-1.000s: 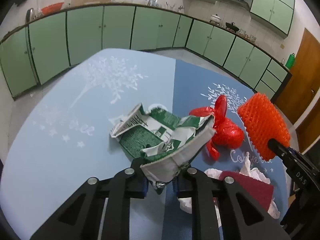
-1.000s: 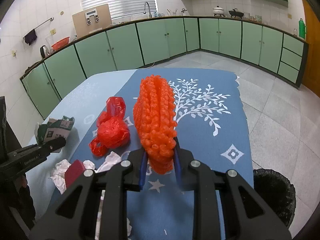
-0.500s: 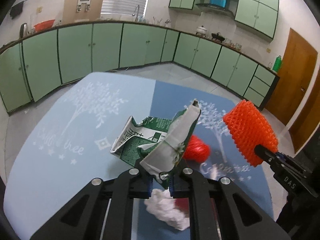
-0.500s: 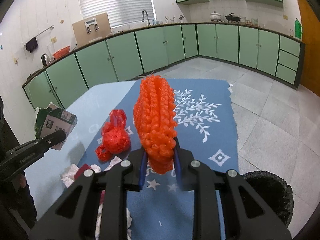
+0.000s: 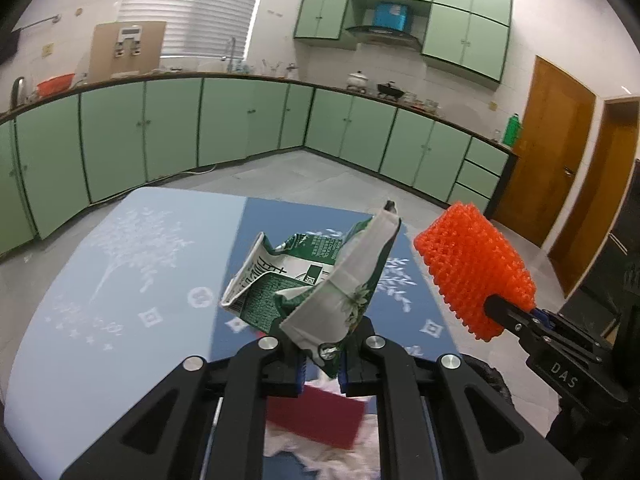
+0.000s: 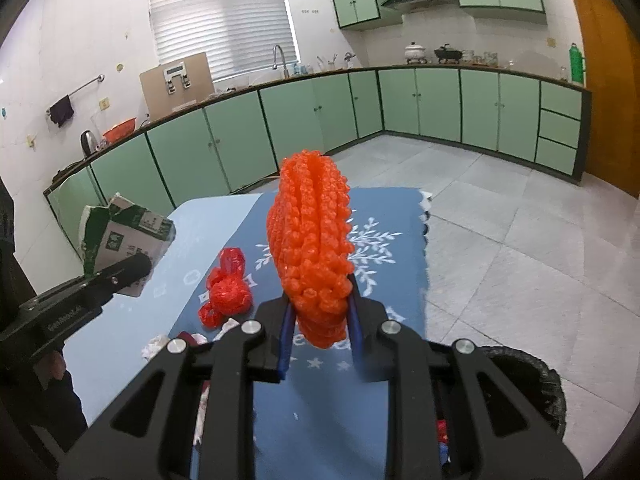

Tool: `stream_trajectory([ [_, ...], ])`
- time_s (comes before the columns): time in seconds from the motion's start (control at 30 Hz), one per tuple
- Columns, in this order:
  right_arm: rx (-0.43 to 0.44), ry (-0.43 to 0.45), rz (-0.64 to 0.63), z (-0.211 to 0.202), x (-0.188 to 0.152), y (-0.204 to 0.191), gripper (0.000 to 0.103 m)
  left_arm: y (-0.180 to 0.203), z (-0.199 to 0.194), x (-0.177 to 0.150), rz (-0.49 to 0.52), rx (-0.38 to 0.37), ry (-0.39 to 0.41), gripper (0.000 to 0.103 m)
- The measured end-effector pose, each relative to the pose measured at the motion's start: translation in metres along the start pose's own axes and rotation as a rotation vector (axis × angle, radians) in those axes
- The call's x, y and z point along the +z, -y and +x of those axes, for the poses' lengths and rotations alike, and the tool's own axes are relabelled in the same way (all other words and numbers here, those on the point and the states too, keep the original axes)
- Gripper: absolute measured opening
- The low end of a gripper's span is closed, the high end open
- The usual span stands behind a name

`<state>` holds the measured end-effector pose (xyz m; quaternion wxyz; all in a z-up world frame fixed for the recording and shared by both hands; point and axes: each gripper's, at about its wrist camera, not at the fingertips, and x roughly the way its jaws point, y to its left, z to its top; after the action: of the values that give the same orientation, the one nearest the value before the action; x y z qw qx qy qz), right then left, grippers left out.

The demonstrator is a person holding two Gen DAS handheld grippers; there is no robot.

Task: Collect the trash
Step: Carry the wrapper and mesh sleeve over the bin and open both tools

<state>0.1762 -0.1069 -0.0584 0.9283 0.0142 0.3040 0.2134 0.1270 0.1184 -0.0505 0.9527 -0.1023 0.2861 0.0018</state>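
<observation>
My left gripper (image 5: 320,360) is shut on a crumpled green and white carton (image 5: 316,280), held up above the blue tablecloth (image 5: 120,280). The same carton (image 6: 124,236) shows at the left of the right wrist view. My right gripper (image 6: 318,332) is shut on an orange foam net (image 6: 310,248), also lifted off the table; that orange net (image 5: 476,272) appears at the right of the left wrist view. A knotted red plastic bag (image 6: 228,292) lies on the cloth (image 6: 384,208). A dark red card (image 5: 316,420) and white tissue (image 5: 320,456) lie under the left gripper.
A black bin with a dark liner (image 6: 532,396) stands on the tiled floor beside the table's right edge. Green kitchen cabinets (image 6: 304,120) line the far walls. A wooden door (image 5: 556,152) is at the right. A person's hand (image 6: 48,364) holds the left gripper.
Both grippers have risen off the table with the carton and the orange net. The table and the red bag now sit lower and further off in both views.
</observation>
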Motion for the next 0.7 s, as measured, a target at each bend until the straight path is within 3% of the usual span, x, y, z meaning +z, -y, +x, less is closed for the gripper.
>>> stream_trajectory([
  [0.7, -0.205, 0.082, 0.07, -0.1, -0.027, 0.082, 0.022, 0.13, 0.006, -0.027, 0.177, -0.256, -0.042, 0.011],
])
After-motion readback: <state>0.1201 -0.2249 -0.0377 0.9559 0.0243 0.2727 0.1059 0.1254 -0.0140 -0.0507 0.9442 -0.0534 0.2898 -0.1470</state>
